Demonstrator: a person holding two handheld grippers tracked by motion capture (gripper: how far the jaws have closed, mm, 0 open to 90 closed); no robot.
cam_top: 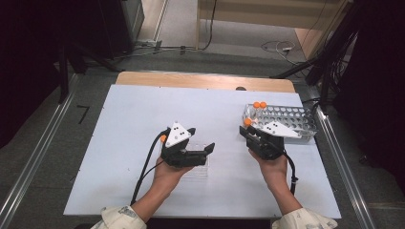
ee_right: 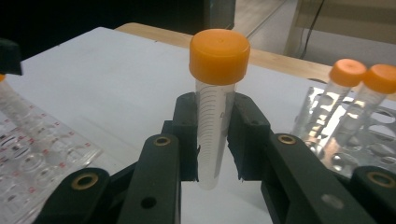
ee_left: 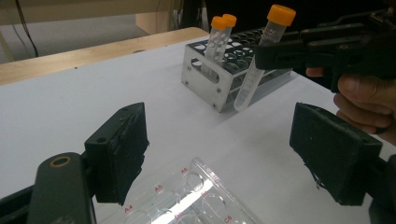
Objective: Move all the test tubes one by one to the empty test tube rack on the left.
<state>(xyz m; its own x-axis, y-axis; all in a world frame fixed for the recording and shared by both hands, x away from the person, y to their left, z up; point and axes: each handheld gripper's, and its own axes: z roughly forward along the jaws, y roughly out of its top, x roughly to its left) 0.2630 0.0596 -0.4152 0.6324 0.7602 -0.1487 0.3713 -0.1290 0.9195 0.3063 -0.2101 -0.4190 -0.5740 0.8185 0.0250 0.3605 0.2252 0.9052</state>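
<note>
**A:** Give me the count on the desk.

**B:** I've got three tubes with orange caps in all. Two stand side by side in the metal rack, at its near-left corner. The third tube is in my right claw. One rack, one clear plastic well plate, two claws.

**A:** Right claw, how tight?

**B:** Closed in on the tube, pads pressing its clear body from both sides below the cap. The tube sits upright between them in the right gripper view, cap well above the pads, its tip clear of the desk. From the left gripper view it hangs tilted, just in front of the rack's near wall, not in any hole.

**A:** And the left?

**B:** My left claw is spread wide, nothing between the pads. It hovers over the near end of the well plate, which lies flat on the desk below it. I can't tell whether it touches.
</note>
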